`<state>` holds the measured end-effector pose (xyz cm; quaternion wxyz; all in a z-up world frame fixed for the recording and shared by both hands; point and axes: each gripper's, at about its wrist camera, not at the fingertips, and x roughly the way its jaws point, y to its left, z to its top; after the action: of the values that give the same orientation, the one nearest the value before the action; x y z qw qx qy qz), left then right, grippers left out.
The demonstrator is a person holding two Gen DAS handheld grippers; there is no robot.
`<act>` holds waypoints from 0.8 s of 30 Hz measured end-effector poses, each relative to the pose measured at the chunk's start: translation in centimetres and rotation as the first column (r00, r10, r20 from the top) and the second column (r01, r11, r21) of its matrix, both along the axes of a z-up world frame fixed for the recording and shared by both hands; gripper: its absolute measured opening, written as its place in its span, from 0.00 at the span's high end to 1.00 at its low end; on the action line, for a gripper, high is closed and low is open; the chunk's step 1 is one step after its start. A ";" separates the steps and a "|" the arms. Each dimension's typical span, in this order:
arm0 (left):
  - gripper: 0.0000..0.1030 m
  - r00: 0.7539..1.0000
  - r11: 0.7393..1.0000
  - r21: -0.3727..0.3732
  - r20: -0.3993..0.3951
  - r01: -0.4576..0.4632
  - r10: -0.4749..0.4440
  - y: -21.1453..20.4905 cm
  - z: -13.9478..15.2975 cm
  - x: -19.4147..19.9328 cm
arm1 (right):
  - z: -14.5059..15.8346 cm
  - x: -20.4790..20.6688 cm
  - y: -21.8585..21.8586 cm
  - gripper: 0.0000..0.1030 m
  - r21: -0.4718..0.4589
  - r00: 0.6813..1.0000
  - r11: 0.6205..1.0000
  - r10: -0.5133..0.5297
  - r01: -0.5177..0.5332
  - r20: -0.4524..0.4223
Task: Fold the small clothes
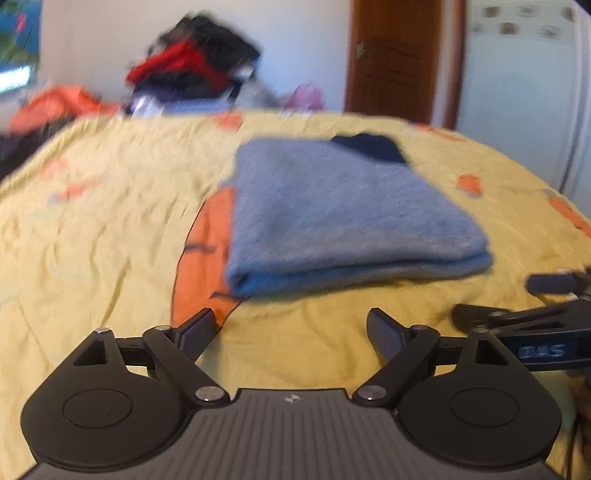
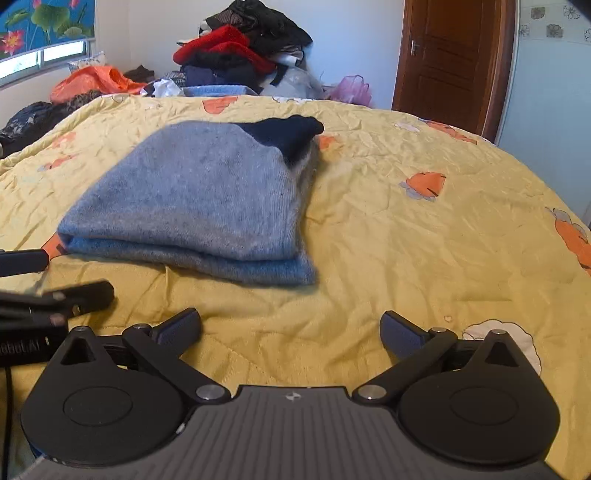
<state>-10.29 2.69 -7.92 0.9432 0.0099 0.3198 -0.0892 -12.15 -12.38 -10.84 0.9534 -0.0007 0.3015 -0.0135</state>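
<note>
The left hand-held gripper [image 1: 290, 334] hangs low over a bed with its jaws spread wide and nothing between them, only wrinkled yellow quilt [image 1: 110, 221] showing in the gap. Just to its right, the right hand-held gripper [image 2: 291, 330] is likewise wide open and empty, its fingers apart above bare quilt. Each tool appears at the edge of the other's view: the right one's dark fingers [image 1: 476, 314] reach in from the right side of the left wrist view, and the left one's fingers [image 2: 88, 291] come in from the left side of the right wrist view. Neither touches the garment.

Just ahead of both lies a folded grey-blue sweater [image 2: 199, 199], resting flat on the quilt in stacked layers, its thick folded edge toward the cameras. A dark navy part [image 2: 288, 136] sticks out at its far end. The quilt is printed with orange and white shapes, one orange patch [image 1: 207, 258] lying partly under the sweater's left edge.

Beyond the bed's far edge stands a heap of clothes [image 2: 240, 48] in red, black and navy, with an orange bundle [image 2: 96, 83] to its left. A brown wooden door [image 2: 450, 59] stands at the right, and a flowered blue curtain [image 2: 44, 26] hangs by a window at the upper left.
</note>
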 end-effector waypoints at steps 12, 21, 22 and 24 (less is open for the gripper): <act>0.00 1.000 0.999 0.047 -0.024 -0.005 0.006 -0.5 -0.3 0.2 | -0.2 0.0 -0.1 0.00 0.024 0.999 0.999 -0.039 0.039 0.010; 0.00 1.000 0.999 0.041 -0.027 0.006 -0.005 -0.4 -0.3 0.3 | -0.2 0.0 0.0 0.00 0.022 0.999 0.999 -0.040 0.040 0.005; 0.00 1.000 0.999 0.042 -0.027 0.005 -0.004 -0.4 -0.3 0.2 | -0.2 0.1 0.0 0.00 0.021 0.999 0.999 -0.039 0.039 0.004; 0.00 1.000 0.999 0.048 -0.027 0.005 -0.004 -0.4 -0.3 0.2 | -0.2 0.2 0.0 0.00 0.021 0.999 0.999 -0.034 0.034 0.000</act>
<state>-10.07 2.30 -8.20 0.9381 0.0319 0.3344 -0.0839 -11.94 -12.39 -11.02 0.9530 0.0144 0.3016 -0.0265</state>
